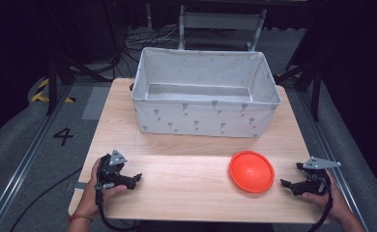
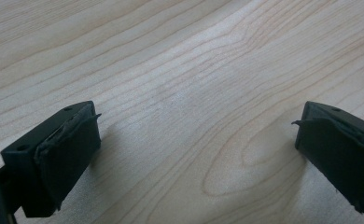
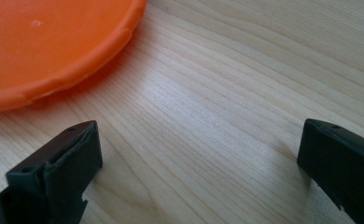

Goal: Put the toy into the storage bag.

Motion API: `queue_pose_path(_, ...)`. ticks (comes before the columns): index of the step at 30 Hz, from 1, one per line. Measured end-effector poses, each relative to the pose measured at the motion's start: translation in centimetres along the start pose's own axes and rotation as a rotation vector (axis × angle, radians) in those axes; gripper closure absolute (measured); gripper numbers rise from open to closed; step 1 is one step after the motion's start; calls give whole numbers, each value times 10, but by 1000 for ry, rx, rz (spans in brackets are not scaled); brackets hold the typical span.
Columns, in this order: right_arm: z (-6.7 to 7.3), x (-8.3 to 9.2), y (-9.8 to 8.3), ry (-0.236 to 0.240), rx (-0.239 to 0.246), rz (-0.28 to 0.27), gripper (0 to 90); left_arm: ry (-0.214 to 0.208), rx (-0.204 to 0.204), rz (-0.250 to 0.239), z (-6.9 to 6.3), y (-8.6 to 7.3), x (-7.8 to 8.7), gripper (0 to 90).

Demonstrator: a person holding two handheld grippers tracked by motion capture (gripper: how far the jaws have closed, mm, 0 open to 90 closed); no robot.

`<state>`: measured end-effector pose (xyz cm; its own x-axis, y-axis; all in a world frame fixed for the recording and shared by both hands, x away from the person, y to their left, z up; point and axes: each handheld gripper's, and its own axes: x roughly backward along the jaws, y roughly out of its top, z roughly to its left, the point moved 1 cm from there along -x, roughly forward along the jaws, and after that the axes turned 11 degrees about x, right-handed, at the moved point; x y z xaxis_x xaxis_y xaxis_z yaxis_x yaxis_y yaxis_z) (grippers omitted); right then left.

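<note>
1. A wooden counter has a few things on it.
2. An orange plate lies flat on the near right part of the counter. In the right gripper view, the orange plate shows at the top left, with its rim on the wood.
3. A big grey cloth box stands at the far side of the counter, well apart from the plate. It has small dark shapes printed on its front.
4. The right tongs rest near the right edge of the counter, just beside the plate and pointing at it. They do not touch it.
5. In the right gripper view, the right tongs are wide open. Bare wood lies between the two black jaws.
6. The left tongs rest at the near left of the counter, well apart from the plate. A hand holds them.
7. In the left gripper view, the left tongs are wide open too, with bare wood between the jaws.
8. Another hand holds the right tongs at the near right corner.
</note>
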<state>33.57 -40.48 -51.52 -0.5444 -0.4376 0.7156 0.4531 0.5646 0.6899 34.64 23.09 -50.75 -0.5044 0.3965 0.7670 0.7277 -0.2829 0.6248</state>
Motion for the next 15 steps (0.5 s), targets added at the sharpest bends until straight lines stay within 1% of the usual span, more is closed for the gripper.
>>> queue_pose_path(2, 0, 0, 0, -1, -1, 0, 0, 0, 2, -4, 0, 0, 0, 6)
queue_pose_path(5, -2, 0, 0, -16, -16, 3, 0, 0, 0, -2, 0, 0, 0, 6)
queue_pose_path(6, -2, 0, 0, -25, -28, 6, 2, -1, 0, -2, 0, 0, 0, 6)
queue_pose_path(9, -3, 1, -1, -32, -39, 0, 26, 1, -1, -3, 0, 0, 0, 6)
queue_pose_path(11, -3, 2, -1, -29, -33, -4, 66, 2, -1, -3, 0, 0, 0, 6)
queue_pose_path(13, -3, 4, 0, -27, -28, -15, 192, 6, -3, -7, 1, 0, 0, 6)
queue_pose_path(14, -2, 5, 1, -8, -19, -27, 242, 6, -3, -7, 1, 0, 0, 6)
queue_pose_path(15, -1, 6, 3, -3, -13, -28, 197, 6, -3, -7, 1, 0, 0, 6)
